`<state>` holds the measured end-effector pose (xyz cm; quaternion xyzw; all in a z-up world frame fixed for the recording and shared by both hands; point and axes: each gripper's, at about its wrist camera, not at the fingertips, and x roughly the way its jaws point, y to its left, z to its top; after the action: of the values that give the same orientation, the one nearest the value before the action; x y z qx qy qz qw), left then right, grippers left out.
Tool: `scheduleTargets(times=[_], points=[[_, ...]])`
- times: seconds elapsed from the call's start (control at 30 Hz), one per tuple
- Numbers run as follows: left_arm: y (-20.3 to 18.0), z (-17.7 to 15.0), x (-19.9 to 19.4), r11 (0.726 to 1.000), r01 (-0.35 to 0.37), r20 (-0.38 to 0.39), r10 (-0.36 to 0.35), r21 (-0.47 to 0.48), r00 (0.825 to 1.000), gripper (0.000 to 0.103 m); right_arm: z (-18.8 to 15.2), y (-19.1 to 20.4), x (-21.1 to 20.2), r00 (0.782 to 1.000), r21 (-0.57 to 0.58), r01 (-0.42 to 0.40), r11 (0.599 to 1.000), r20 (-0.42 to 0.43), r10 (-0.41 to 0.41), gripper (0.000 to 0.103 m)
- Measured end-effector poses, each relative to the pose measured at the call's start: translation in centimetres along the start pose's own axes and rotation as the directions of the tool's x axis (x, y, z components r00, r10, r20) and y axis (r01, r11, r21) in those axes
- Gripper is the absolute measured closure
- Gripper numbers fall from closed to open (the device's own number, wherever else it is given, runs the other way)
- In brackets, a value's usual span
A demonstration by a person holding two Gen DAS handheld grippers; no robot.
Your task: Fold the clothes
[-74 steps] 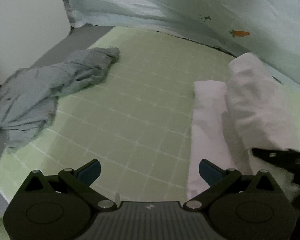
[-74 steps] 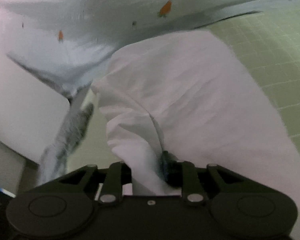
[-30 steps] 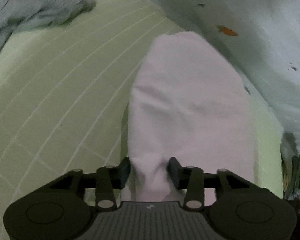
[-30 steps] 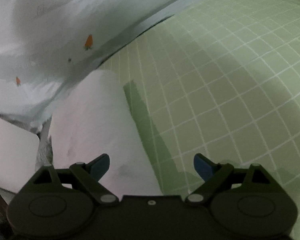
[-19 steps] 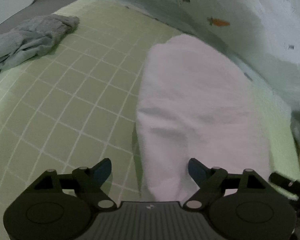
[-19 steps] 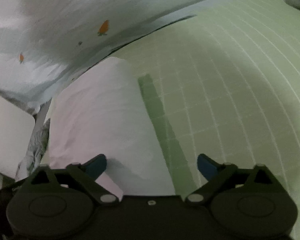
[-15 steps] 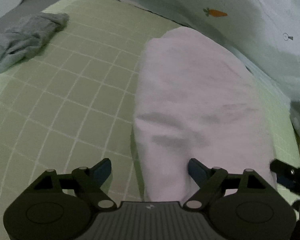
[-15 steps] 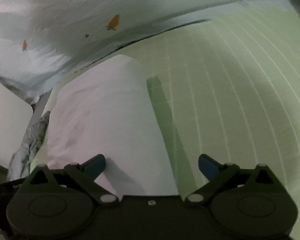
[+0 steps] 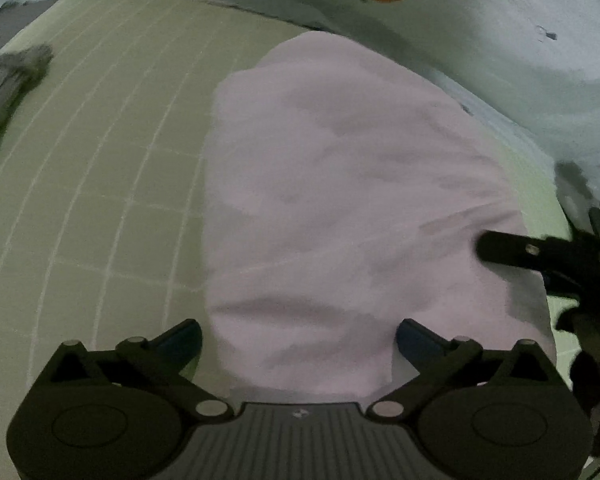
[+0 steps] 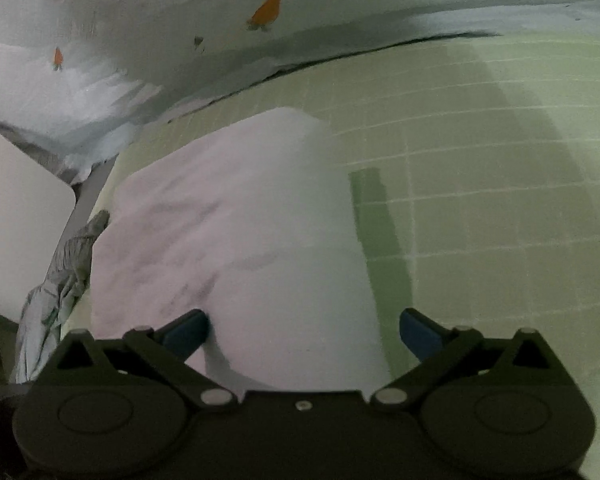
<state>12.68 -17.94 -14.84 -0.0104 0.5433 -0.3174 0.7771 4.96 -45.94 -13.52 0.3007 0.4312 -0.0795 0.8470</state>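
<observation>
A folded pale pink garment lies on the green gridded mat. My left gripper is open, its blue-tipped fingers on either side of the garment's near end. My right gripper is open too, straddling the same garment from its other side. One of the right gripper's fingers shows in the left wrist view, resting over the garment's right edge. A crumpled grey garment lies at the far left of the mat and also shows in the right wrist view.
A pale blue sheet with orange carrot prints hangs along the back of the mat. A white panel stands at the left beyond the mat's edge.
Both grippers have closed in on the pink garment, which now fills more of each view. The right gripper's finger has moved onto the garment's right edge. Both stay open.
</observation>
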Motion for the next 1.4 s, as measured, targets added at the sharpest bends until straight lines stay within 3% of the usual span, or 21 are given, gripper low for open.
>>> scheduleTargets(times=[0.17,0.23,0.3,0.37,0.47,0.53,0.73,1.07,1.4], points=[[-0.8,-0.5,0.4,1.0,0.0,0.044,0.001,-0.005,0.999,0.001,0.7,0.1,2.3,0.998,0.021,-0.038,0.999,-0.053,0.039,0.0],[-1.3,-0.6,0.5,0.999,0.043,0.049,-0.043,-0.009,0.998,0.003,0.5,-0.2,2.2,0.996,0.036,-0.063,0.997,-0.054,0.065,0.0],[-2.0,-0.9,0.4,0.995,0.086,0.075,-0.082,-0.055,0.994,0.004,0.3,-0.1,1.6,0.995,0.038,-0.082,0.996,-0.045,0.083,0.005],[-3.3,-1.3,0.4,0.998,0.052,0.086,-0.049,-0.033,0.995,0.006,0.1,0.0,0.7,0.996,0.043,-0.086,0.995,-0.036,0.087,0.018],[-3.6,-1.3,-0.1,0.995,0.086,0.09,-0.081,-0.053,0.993,0.016,-0.8,-0.1,-1.2,0.993,0.063,-0.117,0.991,0.013,0.116,0.036],[-3.5,-1.6,-0.8,0.987,0.136,0.096,-0.128,-0.084,0.987,0.02,-1.8,-0.2,-3.1,0.988,0.096,-0.151,0.984,0.052,0.146,0.042],[-5.9,-2.8,-2.6,0.972,0.235,0.102,-0.232,-0.012,0.967,0.022,-5.3,-1.0,-8.9,0.977,0.18,-0.167,0.969,0.162,0.138,0.044],[-14.5,-3.0,-5.1,0.906,0.4,0.104,-0.416,0.14,0.904,0.023,-10.2,-4.2,-20.3,0.919,0.254,-0.162,0.954,0.39,0.052,0.044],[-27.2,-5.1,-6.2,0.85,0.459,0.112,-0.499,0.259,0.859,0.023,-11.3,-12.8,-29.7,0.843,0.291,-0.229,0.929,0.536,0.04,0.044]])
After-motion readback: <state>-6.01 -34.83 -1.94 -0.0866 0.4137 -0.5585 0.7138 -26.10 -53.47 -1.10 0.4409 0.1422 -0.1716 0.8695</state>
